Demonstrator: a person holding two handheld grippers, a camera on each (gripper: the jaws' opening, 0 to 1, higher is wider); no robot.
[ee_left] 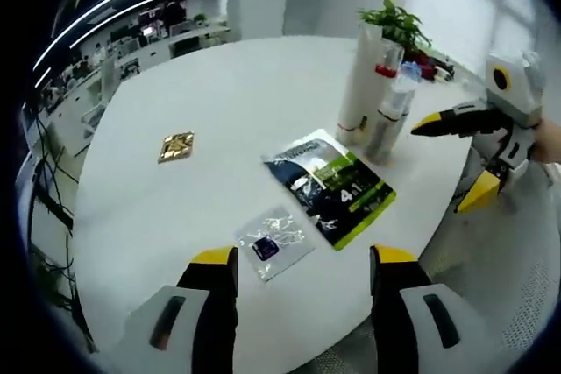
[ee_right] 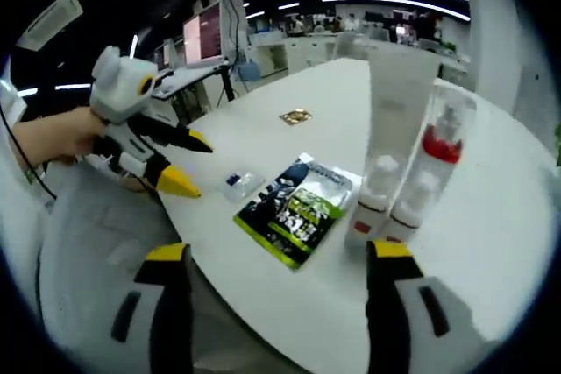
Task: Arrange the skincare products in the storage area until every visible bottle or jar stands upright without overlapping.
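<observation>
A tall white tube (ee_left: 360, 85) (ee_right: 392, 120) stands cap-down on the round white table (ee_left: 219, 94) (ee_right: 491, 216). A clear bottle with a red band (ee_left: 387, 102) (ee_right: 436, 159) stands upright tight against it. My left gripper (ee_left: 304, 256) (ee_right: 190, 163) is open and empty over the table's near edge, well short of both. My right gripper (ee_right: 278, 253) (ee_left: 449, 160) is also open and empty, its jaws facing the tube and bottle from beyond the table edge.
A dark and green sachet (ee_left: 331, 183) (ee_right: 298, 203) lies flat beside the bottles. A small clear packet (ee_left: 273, 243) (ee_right: 238, 183) and a gold packet (ee_left: 176, 146) (ee_right: 296, 116) lie farther off. A green plant (ee_left: 399, 19) stands behind the tube. Office desks fill the background.
</observation>
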